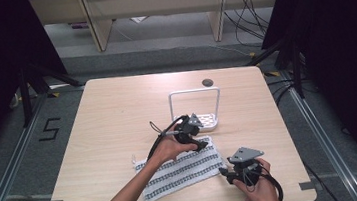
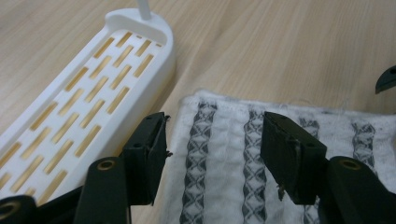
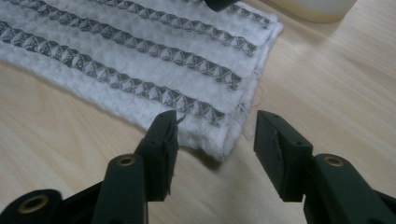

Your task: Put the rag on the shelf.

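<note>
A folded white towel [image 1: 184, 173] with grey patterned stripes lies flat at the table's near middle. My left gripper [image 1: 202, 145] hangs over the towel's far right corner, close to the white rack. In the left gripper view its jaws [image 2: 215, 144] stand open, low over the striped cloth [image 2: 224, 154] with nothing pinched. My right gripper [image 1: 224, 172] sits at the towel's near right corner. In the right gripper view it [image 3: 215, 140] is open, its jaws on either side of the folded corner [image 3: 219, 144], pads apart from the cloth.
A white rack [image 1: 193, 92] with a slotted base [image 2: 93, 93] and a tall hoop handle stands just beyond the towel. The wooden table [image 1: 112, 112] has a round cable hole [image 1: 207, 82] at its far edge. Dark stands flank the table.
</note>
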Tool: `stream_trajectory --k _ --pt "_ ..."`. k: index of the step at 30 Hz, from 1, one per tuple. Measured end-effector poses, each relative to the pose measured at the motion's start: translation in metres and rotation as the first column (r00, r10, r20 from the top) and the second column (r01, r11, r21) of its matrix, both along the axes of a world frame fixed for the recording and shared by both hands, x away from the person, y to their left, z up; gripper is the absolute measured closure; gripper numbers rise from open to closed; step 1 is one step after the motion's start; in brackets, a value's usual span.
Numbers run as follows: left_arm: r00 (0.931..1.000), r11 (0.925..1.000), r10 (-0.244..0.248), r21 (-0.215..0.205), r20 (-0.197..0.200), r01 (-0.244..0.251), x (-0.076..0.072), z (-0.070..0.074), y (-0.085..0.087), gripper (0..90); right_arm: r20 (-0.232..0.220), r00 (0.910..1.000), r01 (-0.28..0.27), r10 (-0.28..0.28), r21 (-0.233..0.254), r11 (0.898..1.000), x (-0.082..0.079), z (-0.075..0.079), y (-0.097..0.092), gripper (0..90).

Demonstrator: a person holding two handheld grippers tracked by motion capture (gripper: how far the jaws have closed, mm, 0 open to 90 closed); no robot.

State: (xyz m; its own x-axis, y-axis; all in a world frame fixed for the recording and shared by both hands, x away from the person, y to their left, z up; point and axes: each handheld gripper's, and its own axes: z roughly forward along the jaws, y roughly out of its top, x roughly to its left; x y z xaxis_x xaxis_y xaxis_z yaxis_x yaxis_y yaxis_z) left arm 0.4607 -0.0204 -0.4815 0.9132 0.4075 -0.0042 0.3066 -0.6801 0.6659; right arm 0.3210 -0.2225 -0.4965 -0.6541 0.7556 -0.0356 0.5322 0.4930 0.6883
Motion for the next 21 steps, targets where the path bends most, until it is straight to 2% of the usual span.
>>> stream_trajectory --k 3,4,6,7,9,12,13,15,17,18,21 --pt "0.9999 1.0 0.007 0.0 -0.009 -0.007 0.003 -0.003 -0.006 40.4 0.02 0.9998 -0.005 0.005 -0.002 1.0 0.002 -0.001 0.0 51.7" --pt "1.0 0.9999 0.004 0.009 -0.008 -0.004 0.006 -0.005 -0.012 40.3 -0.02 0.9997 0.015 -0.014 0.018 1.0 0.001 -0.002 0.001 51.7" --pt "0.9999 0.9999 -0.005 0.014 -0.012 0.005 0.01 -0.007 -0.015 40.8 -0.019 0.9998 0.003 -0.003 0.007 1.0 0.001 -0.003 0.001 51.7" --pt "0.9997 0.9999 0.013 0.007 -0.023 -0.013 0.01 -0.008 -0.017 41.1 -0.018 0.9998 0.006 -0.006 0.013 1.0 0.001 -0.004 0.001 51.7" --pt "0.9998 0.9999 0.008 0.015 -0.016 -0.008 0.012 -0.009 -0.02 42.4 -0.021 0.9998 0.006 -0.006 0.01 1.0 0.001 -0.004 0.002 51.7" --pt "0.9996 0.9999 0.011 0.012 -0.025 -0.011 0.013 -0.01 -0.021 44.4 -0.028 0.9996 0.004 -0.004 0.003 1.0 0.001 -0.004 0.001 51.7" --pt "0.9995 0.9997 0.004 0.024 -0.031 -0.003 0.016 -0.012 -0.022 44.7 -0.019 0.9998 0.004 -0.004 0.004 1.0 0.001 -0.006 0.002 51.7" --pt "0.9992 0.9999 0.004 0.017 -0.039 -0.003 0.017 -0.014 -0.023 45.3 -0.006 0.9999 -0.01 0.01 -0.007 1.0 0.003 -0.006 0.0 51.7" --pt "0.9989 0.9998 0.003 0.022 -0.047 -0.002 0.018 -0.016 -0.023 46.0 -0.021 0.9998 0.004 -0.004 0.007 1.0 0.005 -0.007 0.002 51.7" --pt "0.9977 0.9998 0.011 0.02 -0.067 -0.01 0.019 -0.019 -0.023 45.9 -0.024 0.9997 0.002 -0.002 0.007 1.0 0.006 -0.007 0.003 51.7" --pt "0.9973 0.9997 0.022 0.01 -0.071 -0.021 0.02 -0.019 -0.023 44.8 -0.029 0.9996 -0.004 0.004 0.003 1.0 0.009 -0.009 0.005 52.3"
